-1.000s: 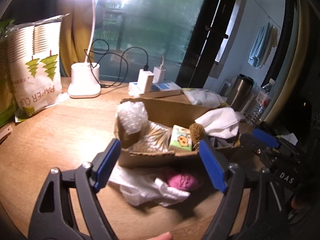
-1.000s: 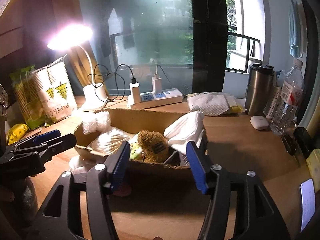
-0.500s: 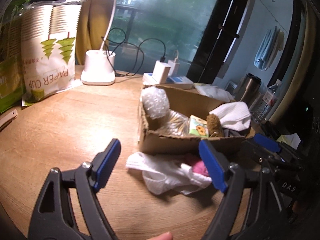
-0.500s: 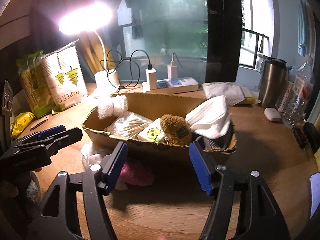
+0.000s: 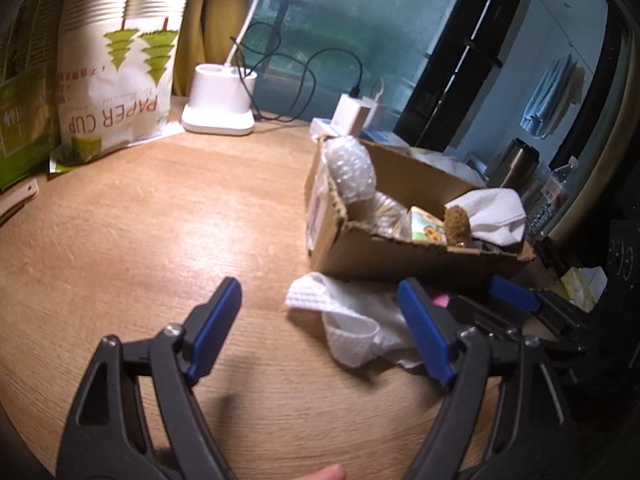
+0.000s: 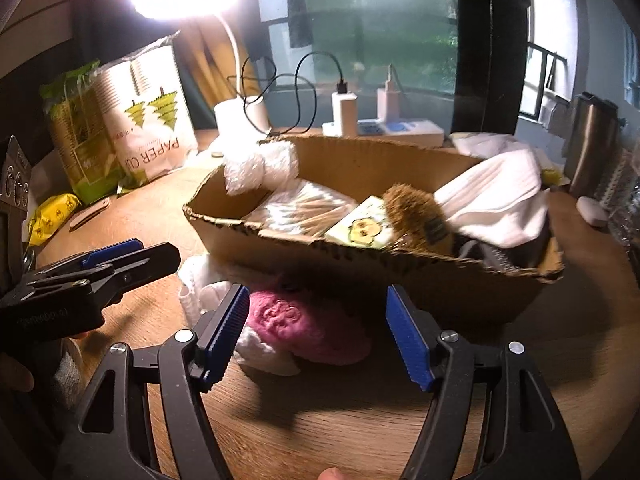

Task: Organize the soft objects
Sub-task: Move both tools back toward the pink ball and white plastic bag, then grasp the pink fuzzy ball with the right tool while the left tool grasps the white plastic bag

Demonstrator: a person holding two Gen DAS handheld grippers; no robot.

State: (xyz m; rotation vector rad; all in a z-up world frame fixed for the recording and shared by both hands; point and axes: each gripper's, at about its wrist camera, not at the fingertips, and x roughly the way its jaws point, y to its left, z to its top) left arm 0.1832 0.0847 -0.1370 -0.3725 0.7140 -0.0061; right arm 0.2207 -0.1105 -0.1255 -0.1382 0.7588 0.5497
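The pink soft toy (image 6: pixel 308 330) lies on the worktop (image 6: pixel 360 412) against the cardboard box (image 6: pixel 400 280), between the wide-open right gripper (image 6: pixel 316 334) pads, long axis crosswise. The left gripper (image 5: pixel 320 322), also wide, hovers beside the white cloth (image 5: pixel 352 320).

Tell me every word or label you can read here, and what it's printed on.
"PAPER CUP": on the white bag of paper cups, printed in red and reading mirrored in both views.
Red small print above it: too small to read.
Green pack lettering: blurred.
Avocado-picture pack in the cardboard box: no legible text.
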